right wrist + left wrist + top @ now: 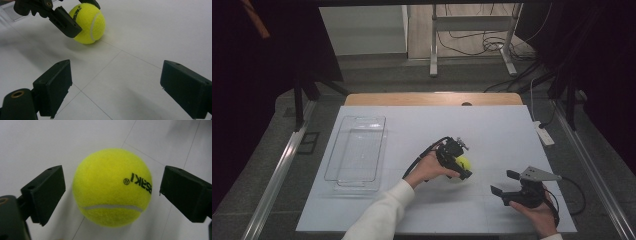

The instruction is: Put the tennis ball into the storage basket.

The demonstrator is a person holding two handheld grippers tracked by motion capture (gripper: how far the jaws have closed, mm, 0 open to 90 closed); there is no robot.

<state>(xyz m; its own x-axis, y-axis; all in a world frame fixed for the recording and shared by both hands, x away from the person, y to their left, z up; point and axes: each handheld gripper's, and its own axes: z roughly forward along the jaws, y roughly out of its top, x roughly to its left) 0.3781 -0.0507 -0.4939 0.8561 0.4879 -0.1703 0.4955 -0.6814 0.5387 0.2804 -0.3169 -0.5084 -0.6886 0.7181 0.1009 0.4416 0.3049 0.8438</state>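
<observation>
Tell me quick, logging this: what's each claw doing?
Left claw: open, straddling the tennis ball, not gripping.
Right claw: open, holding nothing.

A clear tray (355, 150) lies at the left of the white table (492, 125), a white power strip (544, 134) at its right edge.

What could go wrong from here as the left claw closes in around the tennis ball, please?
The left claw straddles the tennis ball with gaps on both sides, pads not yet pressing. If one pad touches first, the ball may roll off across the smooth white table. The ball looks slightly off centre between the pads, so a pinch might squirt it out.
</observation>
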